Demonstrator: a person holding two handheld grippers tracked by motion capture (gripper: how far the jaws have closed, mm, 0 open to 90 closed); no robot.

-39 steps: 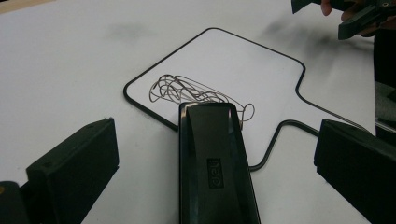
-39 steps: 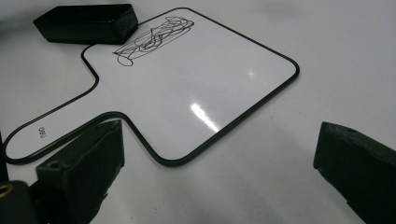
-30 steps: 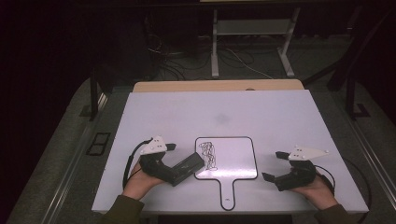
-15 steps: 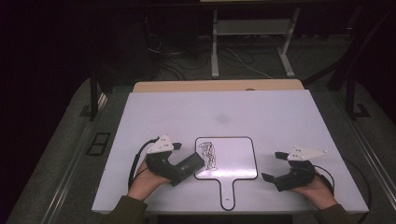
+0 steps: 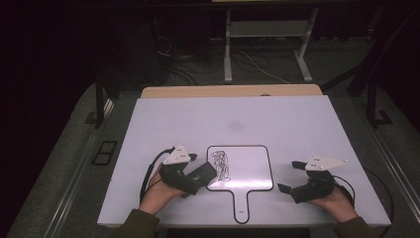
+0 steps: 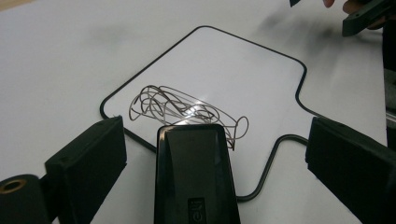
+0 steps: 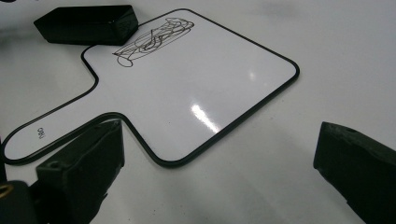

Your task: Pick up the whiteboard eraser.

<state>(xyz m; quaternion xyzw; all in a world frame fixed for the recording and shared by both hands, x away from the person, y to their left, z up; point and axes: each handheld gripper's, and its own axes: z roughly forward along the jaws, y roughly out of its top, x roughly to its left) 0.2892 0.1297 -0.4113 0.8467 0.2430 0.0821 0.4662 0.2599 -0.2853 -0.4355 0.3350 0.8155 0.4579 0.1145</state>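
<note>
The left gripper (image 5: pixel 198 177) is a black block body topped by a grey three-cornered plate (image 5: pixel 178 155) with small dark dots; a black cable (image 5: pixel 148 171) loops off its 9 o'clock side. The right gripper (image 5: pixel 293 176) is black too, under a like plate (image 5: pixel 324 162), its cable (image 5: pixel 346 184) curling at 3 o'clock. Jaws are matte black slabs (image 6: pixel 88 163); a brass-ringed hole (image 6: pixel 11 185) sits at 8 o'clock. Both sleeves (image 5: pixel 131 225) are olive-brown.

One table (image 5: pixel 297 129), white-topped. One paddle-shaped whiteboard (image 5: pixel 247 168) on it, carrying one black scribble (image 5: pixel 220 165); one black eraser (image 5: pixel 203 174). Two grippers, left (image 5: pixel 198 171) and right (image 5: pixel 289 176), each with two black jaws and one grey plate, and two hands.
</note>
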